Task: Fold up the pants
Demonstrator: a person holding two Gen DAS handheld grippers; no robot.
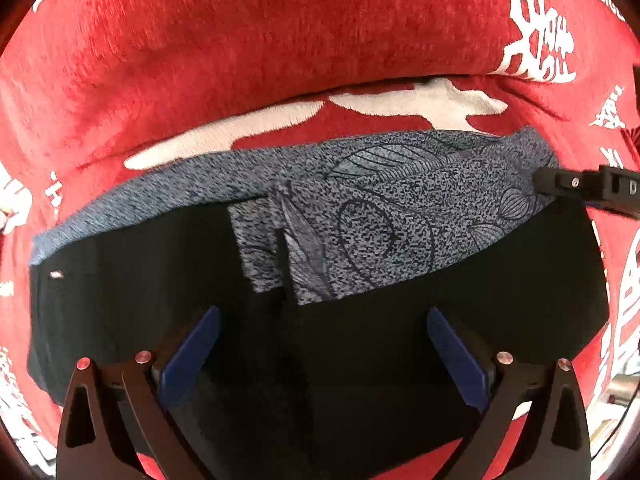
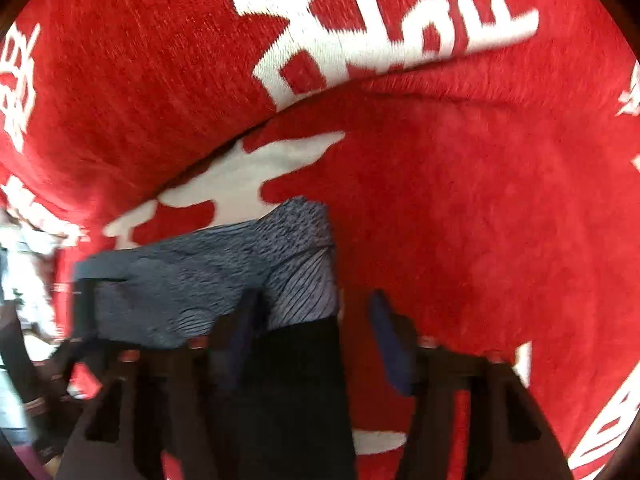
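We see the pants (image 1: 360,220) lying folded across a red cover (image 1: 240,40) with white lettering, directly ahead of and beneath the left gripper (image 1: 324,344). Its blue-padded fingers (image 1: 192,356) stand wide apart over the black part of the cloth, pinching nothing. The right gripper (image 2: 316,328) sits at the right end of the pants (image 2: 224,276), spread too, with the edge of the black fabric running between its fingers; whether either pad touches the cloth we cannot tell. In the left wrist view that gripper (image 1: 592,190) shows only as a black tip at the far right edge of the garment. The right wrist view is smeared by motion, so the fingers and the cluttered left edge are hard to read. The pants show a grey speckled band with dark leaf-like line drawings along the far side, and plain black fabric nearer us.
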